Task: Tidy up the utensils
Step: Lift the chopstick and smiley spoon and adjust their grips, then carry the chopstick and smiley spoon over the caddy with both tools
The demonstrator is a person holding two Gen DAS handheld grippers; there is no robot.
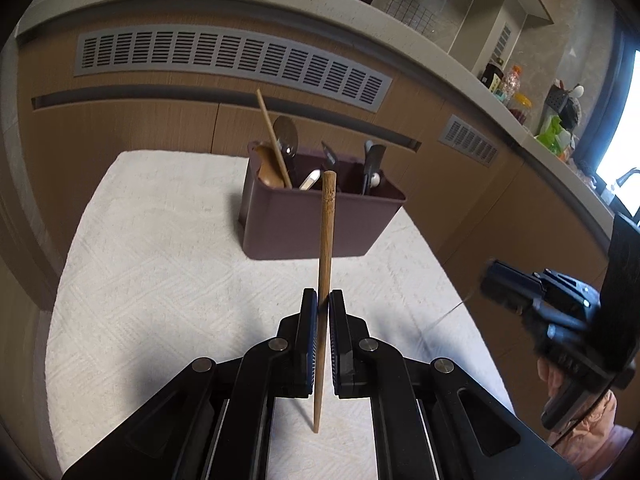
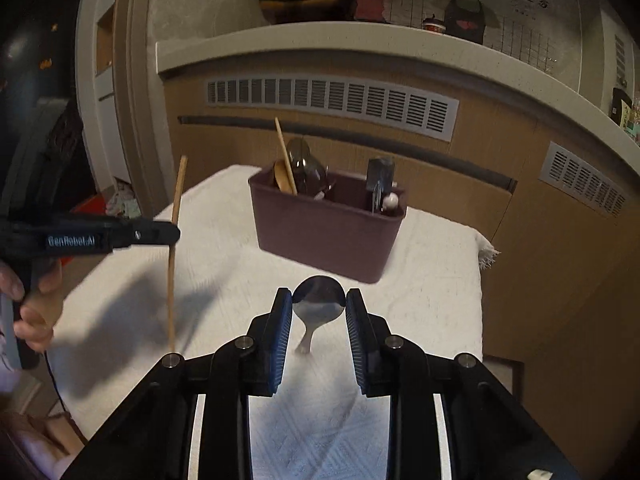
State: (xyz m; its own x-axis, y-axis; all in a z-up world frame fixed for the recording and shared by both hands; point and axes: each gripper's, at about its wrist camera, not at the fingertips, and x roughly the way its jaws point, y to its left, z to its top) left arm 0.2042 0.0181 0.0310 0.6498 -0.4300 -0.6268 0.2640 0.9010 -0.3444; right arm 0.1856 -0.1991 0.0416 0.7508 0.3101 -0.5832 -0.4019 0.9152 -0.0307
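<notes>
Left gripper: right under the lens, jaws pinched tight on a wooden chopstick, which stands nearly upright, thin end hanging low in the frame.
Right gripper: closed on the bowl of a metal spoon, pads pressing both rims, handle dangling down toward the cloth.
Holder: maroon utensil caddy, centre frame, resting on the cloth, well apart from both grippers.
Already in: left compartment has another chopstick, a wooden spoon and what looks like a round-headed tool; right compartment has dark-handled pieces and something white.
Progress: late stage, I'd say. Nothing loose shows on the cloth; only the two held pieces look left to go in.
Left to do: carry chopstick and spoon over the rim, let go.
Surface: white textured cloth over a small counter, frayed corner at right in the right wrist view.
Room: wood-panelled cabinet front with grey vent grilles, pale worktop above, jars and packets upper right, bright window at far right.
</notes>
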